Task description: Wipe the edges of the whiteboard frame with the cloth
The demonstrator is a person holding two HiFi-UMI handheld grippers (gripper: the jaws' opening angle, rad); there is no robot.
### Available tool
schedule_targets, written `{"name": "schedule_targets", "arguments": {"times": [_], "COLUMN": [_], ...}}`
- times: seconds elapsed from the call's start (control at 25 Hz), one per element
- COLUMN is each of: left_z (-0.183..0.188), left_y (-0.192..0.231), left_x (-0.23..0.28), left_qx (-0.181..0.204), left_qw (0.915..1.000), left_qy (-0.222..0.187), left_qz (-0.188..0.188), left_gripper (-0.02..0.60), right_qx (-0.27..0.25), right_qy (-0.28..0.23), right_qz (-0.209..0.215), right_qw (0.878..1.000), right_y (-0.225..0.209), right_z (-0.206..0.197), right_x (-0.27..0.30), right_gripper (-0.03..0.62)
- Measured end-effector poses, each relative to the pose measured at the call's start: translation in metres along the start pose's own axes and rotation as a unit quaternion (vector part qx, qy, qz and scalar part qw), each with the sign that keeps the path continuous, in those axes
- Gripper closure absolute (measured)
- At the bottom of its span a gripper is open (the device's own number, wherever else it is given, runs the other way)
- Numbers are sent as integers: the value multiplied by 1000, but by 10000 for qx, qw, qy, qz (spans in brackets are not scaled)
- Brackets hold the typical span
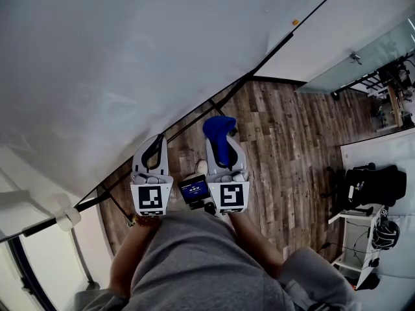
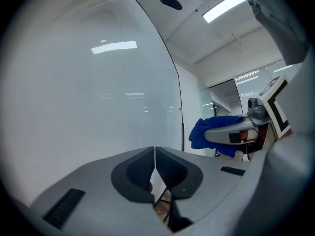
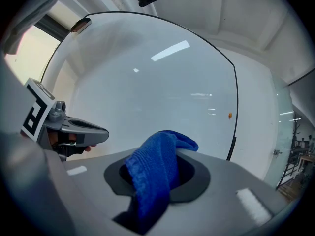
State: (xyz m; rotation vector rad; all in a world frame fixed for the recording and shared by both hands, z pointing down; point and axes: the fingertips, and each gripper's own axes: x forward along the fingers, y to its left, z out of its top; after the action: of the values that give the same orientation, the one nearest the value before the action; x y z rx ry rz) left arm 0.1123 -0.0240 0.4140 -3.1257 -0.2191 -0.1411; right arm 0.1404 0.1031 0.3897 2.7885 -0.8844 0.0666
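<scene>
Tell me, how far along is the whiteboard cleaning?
Done: the blue cloth is clamped in the right gripper. In hand: it hangs near the whiteboard frame, apparently not touching. The left gripper is shut, empty. Left: wiping the edges; no wiped stretch shows.

The cloth (image 3: 152, 176) is blue, the whiteboard (image 1: 130, 63) white with a black frame (image 1: 272, 52), the floor (image 1: 285, 141) brown wood-grain planks.
</scene>
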Motion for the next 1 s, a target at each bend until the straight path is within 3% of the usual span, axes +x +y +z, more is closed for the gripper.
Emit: {"name": "schedule_targets", "arguments": {"times": [0.48, 1.0], "left_z": [-3, -4], "left_y": [-2, 26], "left_x": [-10, -22], "left_qx": [-103, -143], "left_qw": [9998, 9999], "left_qy": [-104, -25], "left_qz": [-128, 69], "left_gripper": [566, 567], "right_qx": [33, 42], "right_qy": [-89, -239], "right_qz": [432, 826], "right_qw": [9990, 9963], "right_y": [24, 57], "right_z": [-1, 10], "right_x": [2, 18], "right_gripper": [480, 482]}}
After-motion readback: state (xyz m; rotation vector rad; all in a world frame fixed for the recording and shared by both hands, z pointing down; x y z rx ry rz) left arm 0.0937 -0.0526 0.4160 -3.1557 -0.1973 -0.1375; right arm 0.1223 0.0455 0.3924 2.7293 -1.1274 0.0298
